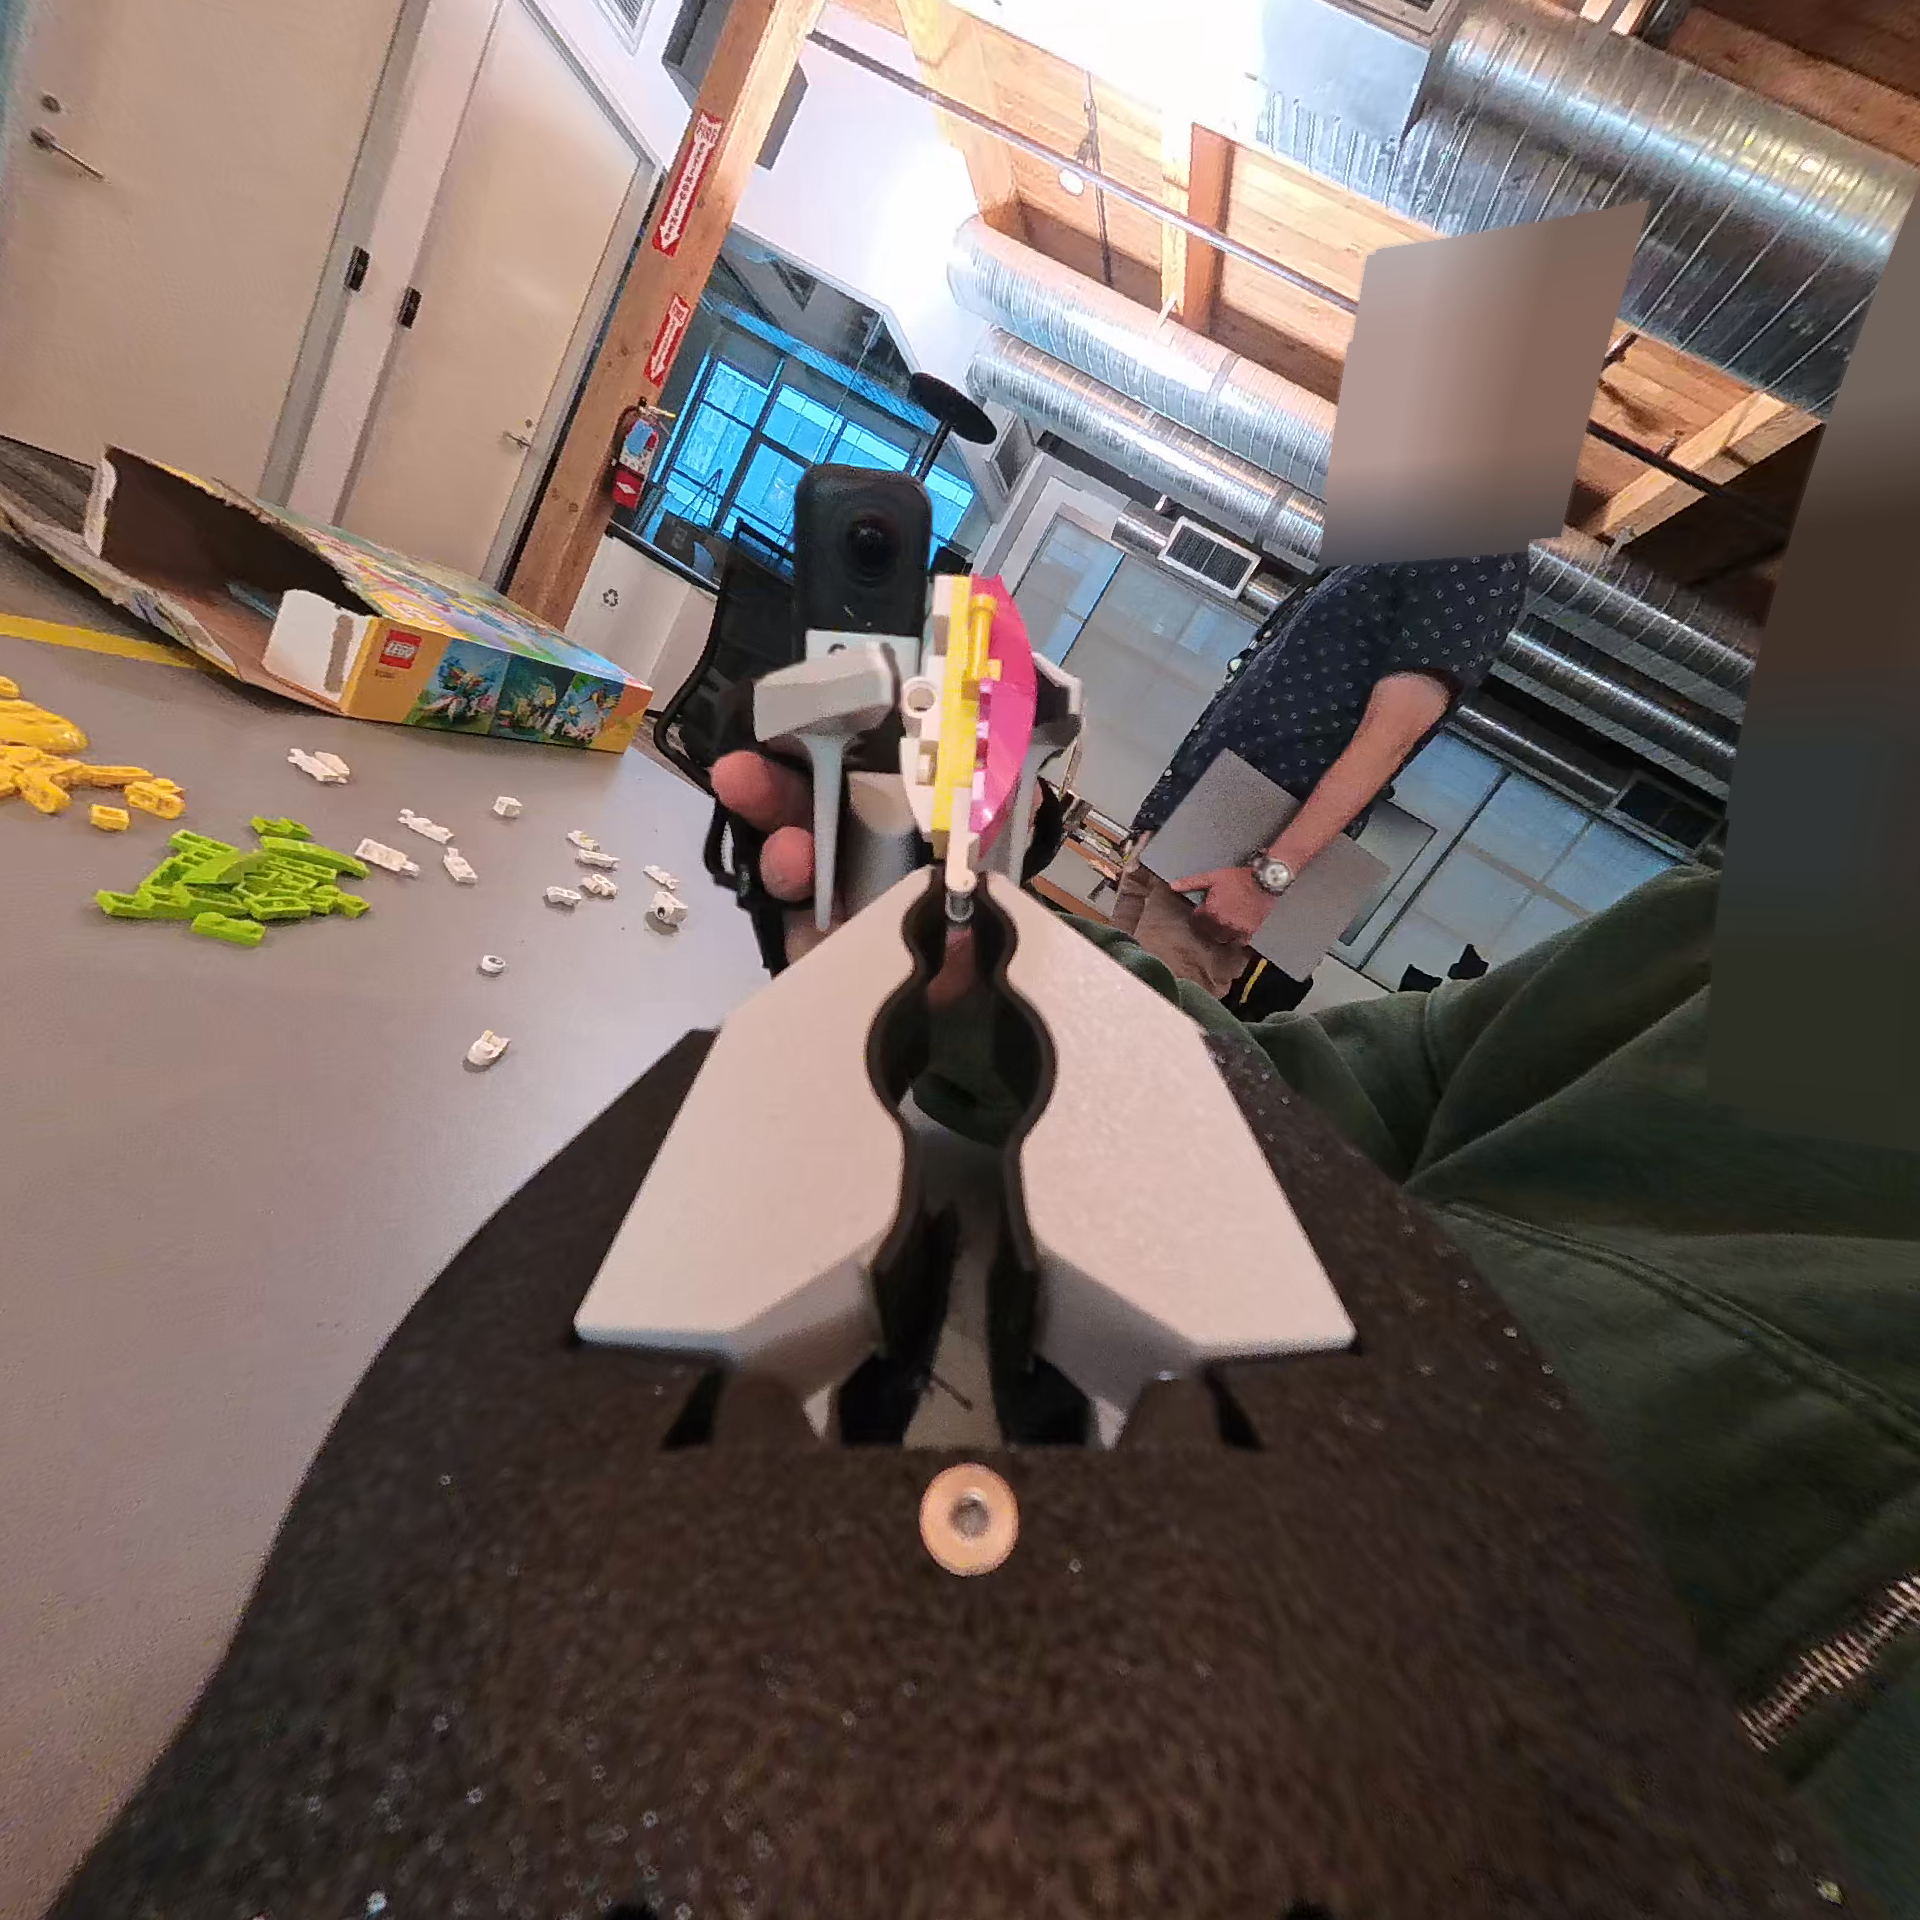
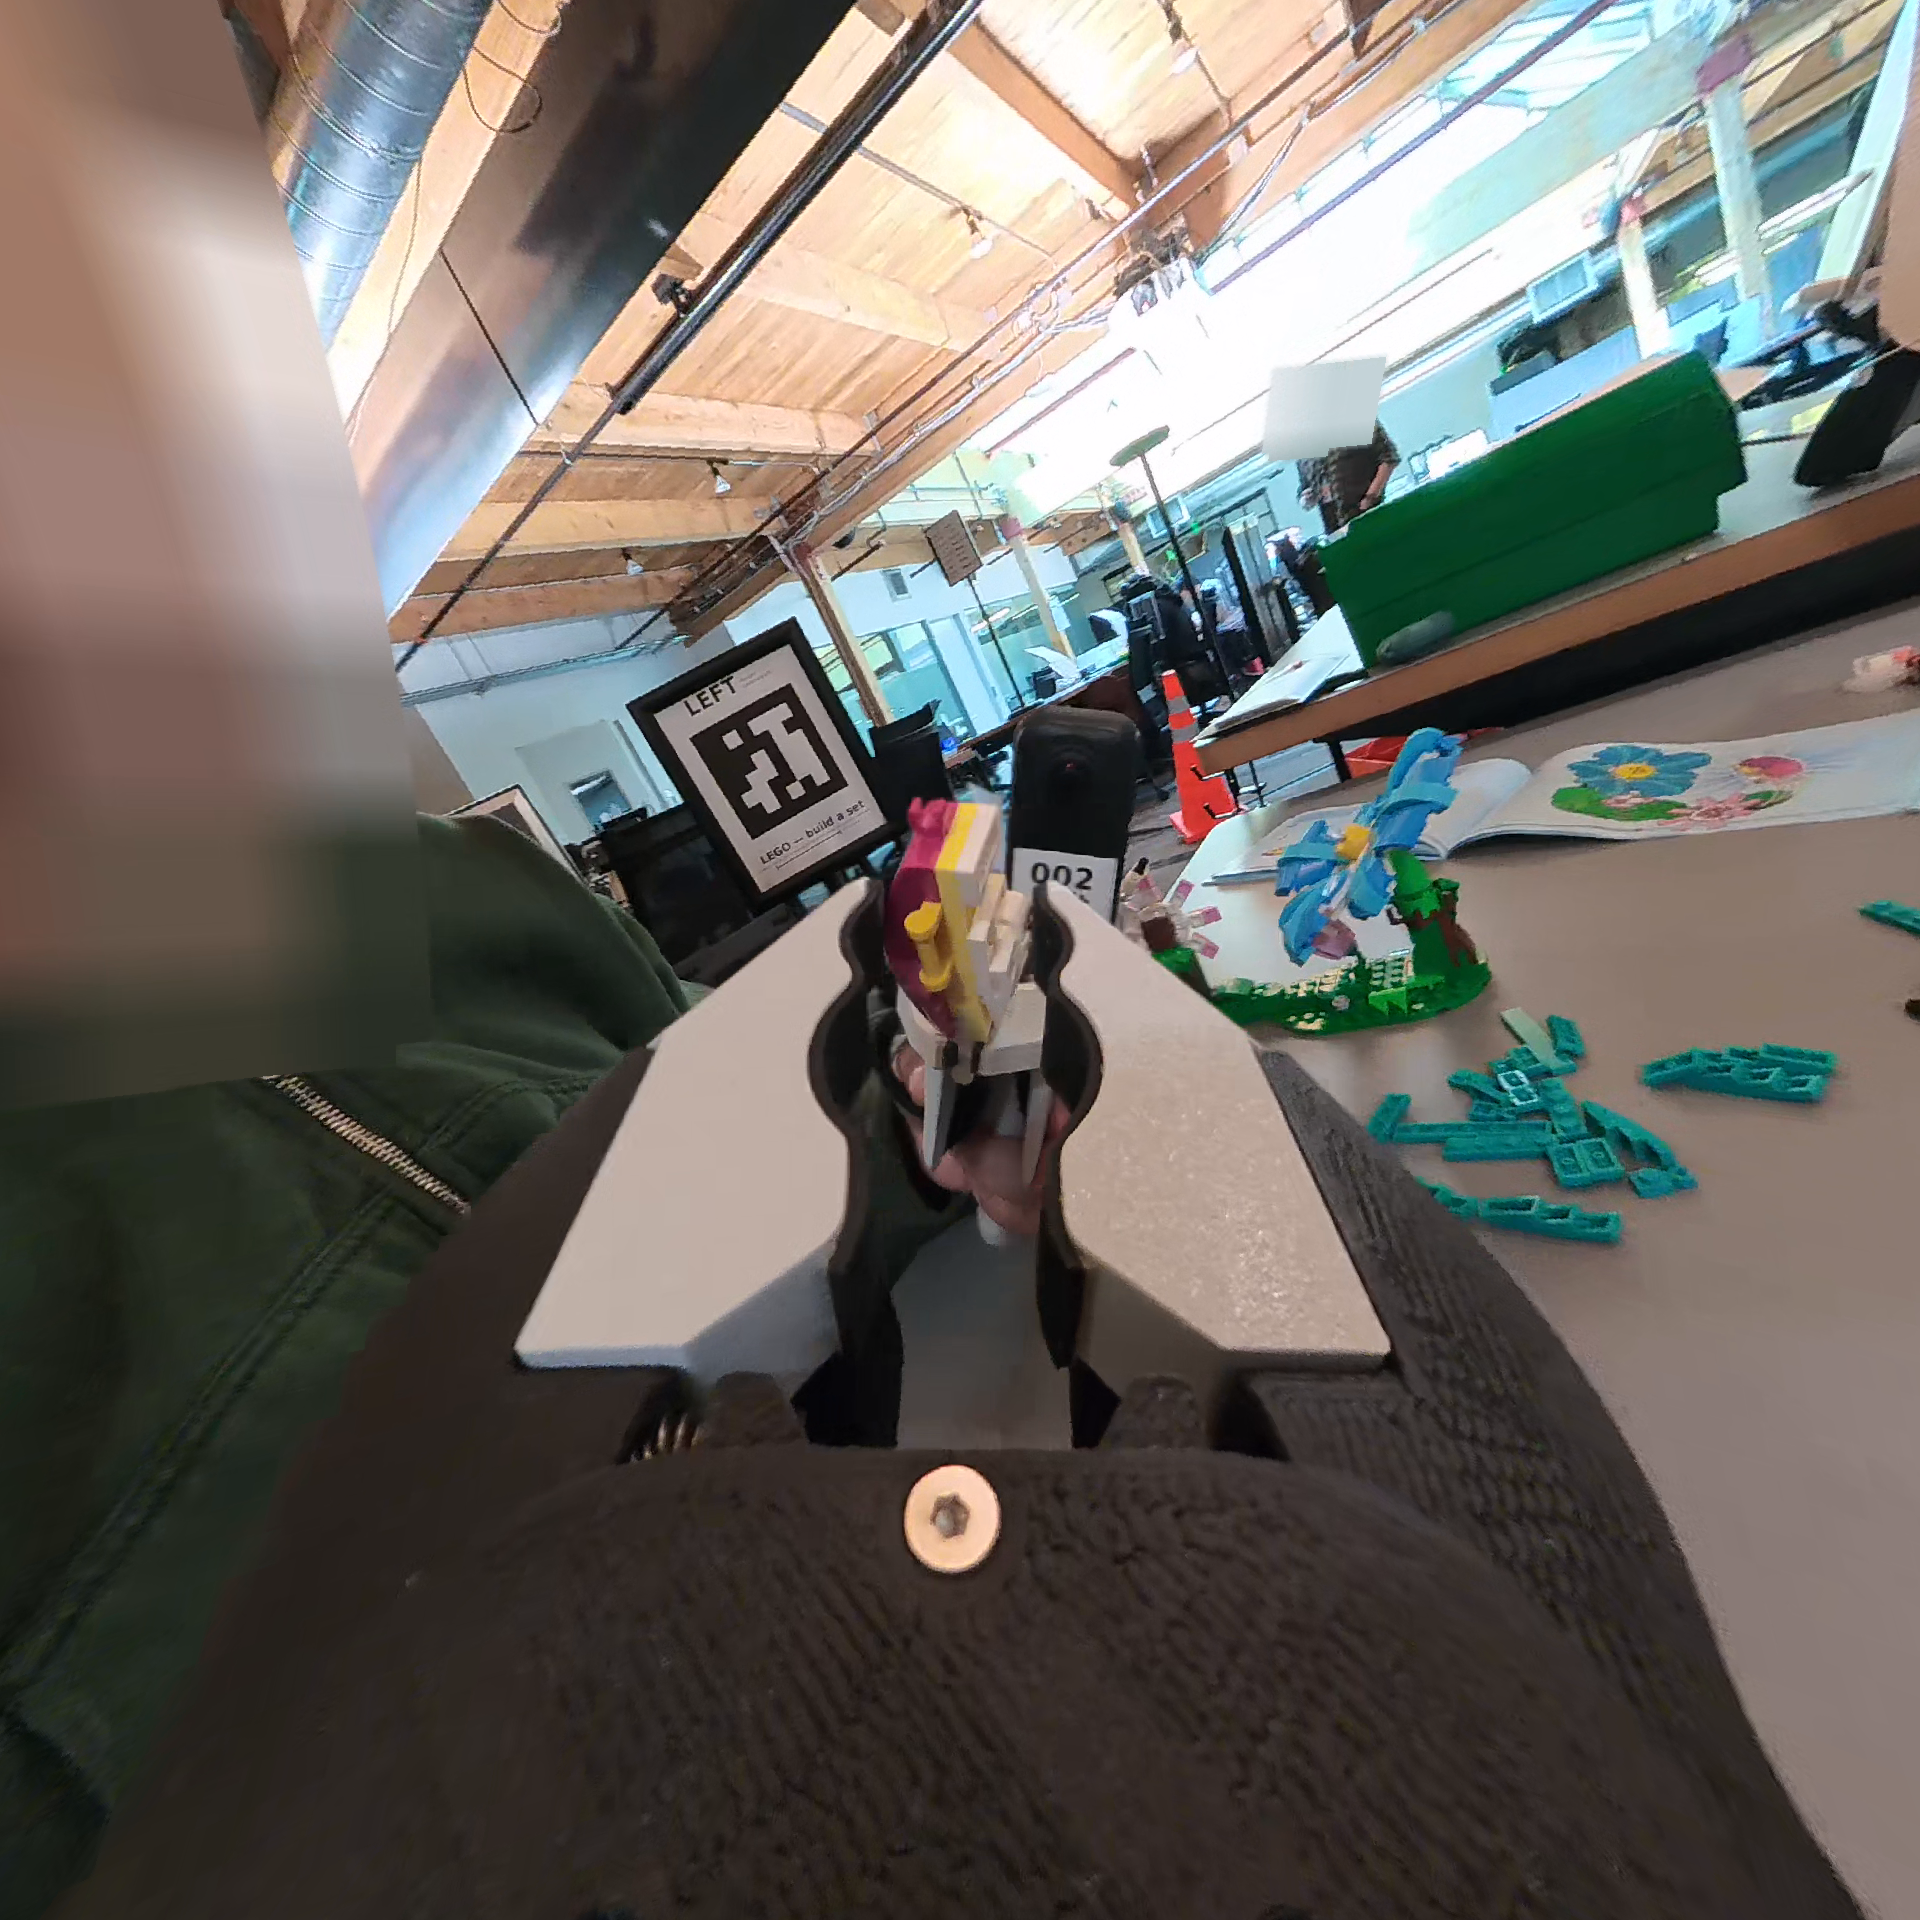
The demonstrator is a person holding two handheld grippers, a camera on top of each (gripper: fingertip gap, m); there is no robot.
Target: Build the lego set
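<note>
Up off the worktop (image 1: 260, 1143): both grippers meet on one sub-assembly.
right gripper (image 2: 956, 935): I'm clamping the pink-yellow-white sub-assembly (image 2: 951, 935) by its white base.
left gripper (image 1: 961, 888): pinching its thin white peg (image 1: 958, 883).
handling: light, stiff, likely pops apart; grip the solid base.

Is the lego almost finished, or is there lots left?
Partly. The blue flower on its green base already stands built. Both grippers, right and left, pinch a small pink, yellow and white piece. Loose green, yellow, white and teal bricks remain.
</note>
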